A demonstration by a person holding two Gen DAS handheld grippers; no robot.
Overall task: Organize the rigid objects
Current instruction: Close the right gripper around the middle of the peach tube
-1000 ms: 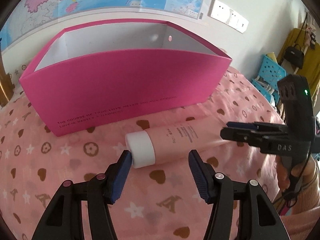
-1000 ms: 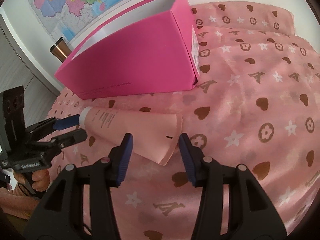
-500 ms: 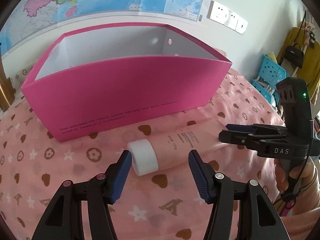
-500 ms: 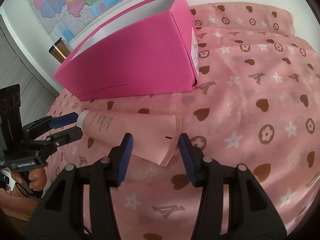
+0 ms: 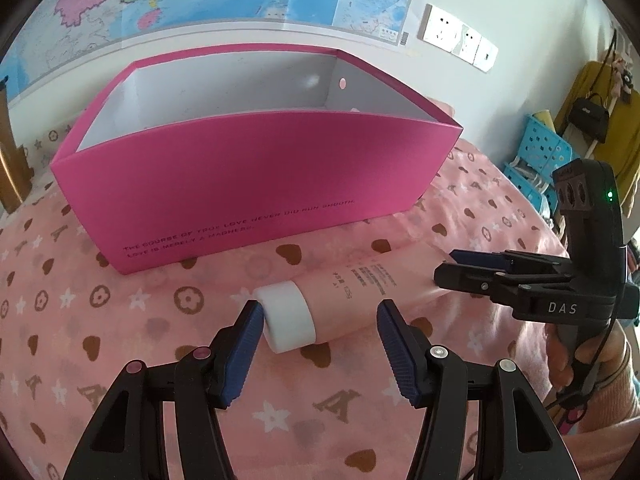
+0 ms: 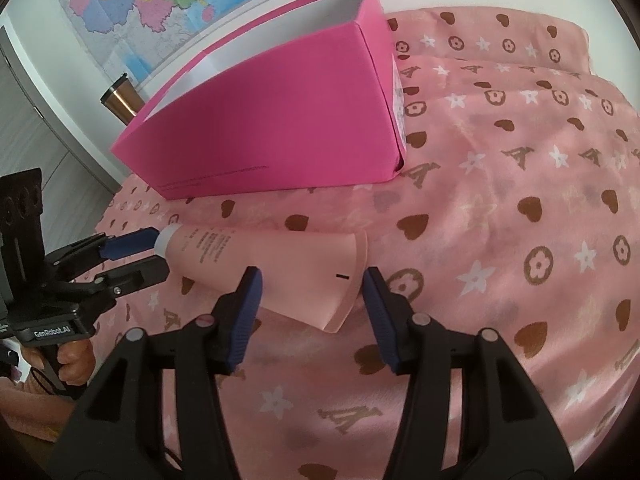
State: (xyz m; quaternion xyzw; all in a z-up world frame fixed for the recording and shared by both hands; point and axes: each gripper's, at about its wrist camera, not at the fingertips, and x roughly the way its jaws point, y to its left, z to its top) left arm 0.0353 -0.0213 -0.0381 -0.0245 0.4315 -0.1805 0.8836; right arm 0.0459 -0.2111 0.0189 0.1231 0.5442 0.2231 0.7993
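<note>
Jaws of left gripper [image 5: 320,322] and right gripper [image 6: 312,294], the latter just widened, straddle the tube [image 6: 264,264] unclamped; pink box [image 5: 256,184] appears empty, nothing stowed.

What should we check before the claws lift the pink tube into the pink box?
1. Tube lying flat on the cloth, in front of the box: ok.
2. Left claw around the white cap: ok. One pad touches, the other stands apart.
3. Right claw around the flat crimped end: ok.
4. Right claw gripping: not ok. Its jaws have just been opening, the tube between them.
5. Box top open: ok.
6. Box floor free: cannot tell, the front wall hides it.
</note>
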